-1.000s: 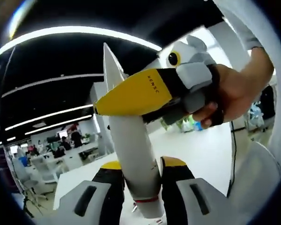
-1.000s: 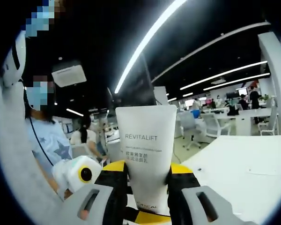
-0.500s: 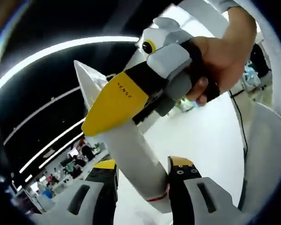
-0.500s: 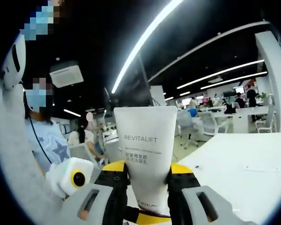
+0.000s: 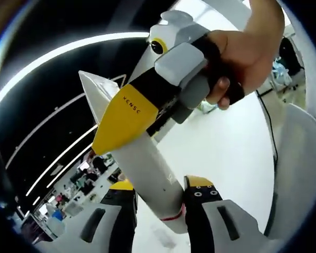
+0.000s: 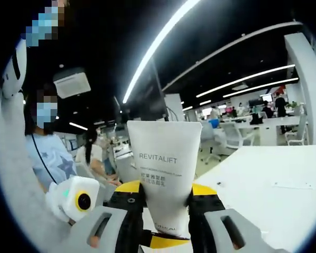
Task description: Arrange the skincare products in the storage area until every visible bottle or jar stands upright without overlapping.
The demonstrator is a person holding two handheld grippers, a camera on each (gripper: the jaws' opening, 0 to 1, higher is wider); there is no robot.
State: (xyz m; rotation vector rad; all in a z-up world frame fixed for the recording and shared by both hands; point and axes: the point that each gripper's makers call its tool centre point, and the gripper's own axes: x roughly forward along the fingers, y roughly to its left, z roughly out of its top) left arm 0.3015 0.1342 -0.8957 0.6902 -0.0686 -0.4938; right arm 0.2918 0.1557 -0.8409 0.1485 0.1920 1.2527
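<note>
My left gripper is closed on the lower end of a white tube, near its red band, and the tube leans up and to the left between my jaws with its flat crimped end on top. My right gripper pinches the same tube, with its "REVITALIFT" print facing me, held well above the white table. In the left gripper view my hand holds the right gripper, whose yellow jaw lies against the tube.

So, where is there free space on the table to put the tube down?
The white table lies bare to the right of the tube held by the right gripper. It is crowded around the tube, where the left gripper also clamps it.
</note>
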